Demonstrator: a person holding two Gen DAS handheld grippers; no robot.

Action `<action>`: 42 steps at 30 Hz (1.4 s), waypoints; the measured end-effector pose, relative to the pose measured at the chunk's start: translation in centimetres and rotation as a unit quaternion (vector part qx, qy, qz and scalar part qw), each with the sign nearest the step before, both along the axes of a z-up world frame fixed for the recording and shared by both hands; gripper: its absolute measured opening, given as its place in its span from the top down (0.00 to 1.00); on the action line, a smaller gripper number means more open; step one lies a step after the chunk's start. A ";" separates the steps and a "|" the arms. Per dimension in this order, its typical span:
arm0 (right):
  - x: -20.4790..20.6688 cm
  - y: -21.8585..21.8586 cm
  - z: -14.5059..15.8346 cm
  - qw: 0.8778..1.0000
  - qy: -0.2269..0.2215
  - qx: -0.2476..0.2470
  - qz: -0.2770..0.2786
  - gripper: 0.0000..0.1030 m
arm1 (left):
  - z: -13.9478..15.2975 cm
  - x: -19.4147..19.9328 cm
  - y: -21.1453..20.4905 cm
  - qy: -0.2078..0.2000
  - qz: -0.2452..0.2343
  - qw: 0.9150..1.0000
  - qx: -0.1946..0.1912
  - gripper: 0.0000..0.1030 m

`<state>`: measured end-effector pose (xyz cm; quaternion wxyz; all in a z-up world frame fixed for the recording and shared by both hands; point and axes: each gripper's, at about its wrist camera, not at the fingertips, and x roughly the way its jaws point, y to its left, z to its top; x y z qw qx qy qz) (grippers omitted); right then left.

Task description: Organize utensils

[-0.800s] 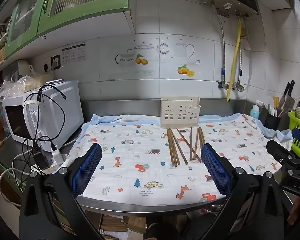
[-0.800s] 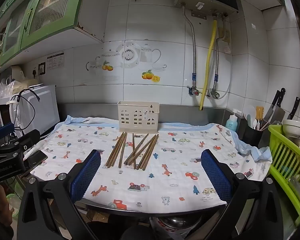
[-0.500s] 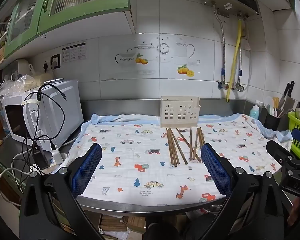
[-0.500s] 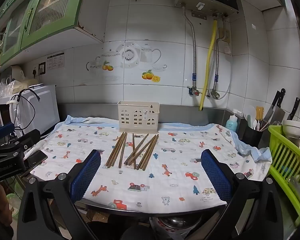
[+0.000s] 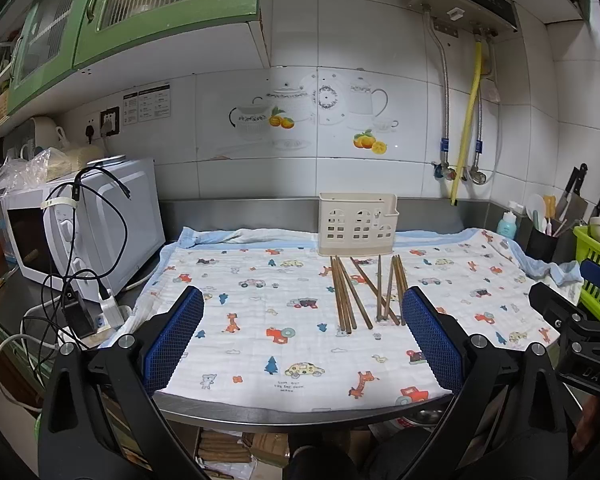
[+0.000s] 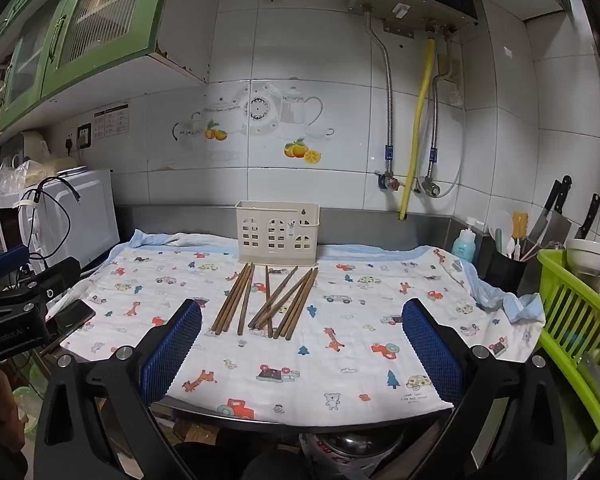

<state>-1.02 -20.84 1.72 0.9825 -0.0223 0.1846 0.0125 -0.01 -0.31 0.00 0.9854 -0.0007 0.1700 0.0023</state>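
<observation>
Several brown wooden chopsticks [image 5: 366,292] lie loose on a cartoon-print cloth [image 5: 260,320], just in front of a cream slotted utensil holder [image 5: 357,224] standing upright at the back. They also show in the right wrist view [image 6: 268,300], below the holder [image 6: 278,238]. My left gripper [image 5: 302,340] is open and empty, held at the counter's front edge, short of the chopsticks. My right gripper [image 6: 300,344] is open and empty, also at the front edge.
A white microwave [image 5: 88,228] with cables stands at the left. A green dish rack [image 6: 576,328] with a bowl stands at the right. A black cup of utensils [image 6: 504,268], knives and a soap bottle [image 6: 464,244] sit at the back right. A phone [image 6: 72,316] lies at the cloth's left edge.
</observation>
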 end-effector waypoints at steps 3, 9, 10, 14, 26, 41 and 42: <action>0.1 0.2 0.0 1.000 0.000 -0.001 -0.001 0.06 | 0.0 0.0 -0.2 0.000 0.000 1.000 -0.001 0.05; 0.1 0.1 -0.1 1.000 0.000 0.000 -0.001 0.06 | 0.2 -0.1 -0.5 -0.003 -0.002 1.000 -0.002 0.05; 0.1 0.2 -0.1 1.000 0.000 -0.001 -0.001 0.06 | 0.2 -0.1 -0.3 -0.002 -0.002 1.000 -0.003 0.05; 0.1 0.4 -0.1 1.000 0.000 -0.001 -0.001 0.06 | 0.2 -0.1 -0.3 -0.002 -0.003 1.000 -0.003 0.05; 0.0 0.5 -0.1 1.000 0.000 -0.001 0.001 0.06 | 0.0 -0.1 -0.2 -0.003 -0.003 1.000 -0.003 0.05; 0.1 0.3 0.0 1.000 0.002 -0.002 0.003 0.06 | -0.3 0.4 0.4 0.008 -0.002 1.000 -0.013 0.05; 0.2 0.4 0.0 1.000 0.003 -0.003 0.003 0.06 | -0.3 0.5 0.4 0.010 -0.003 1.000 -0.014 0.05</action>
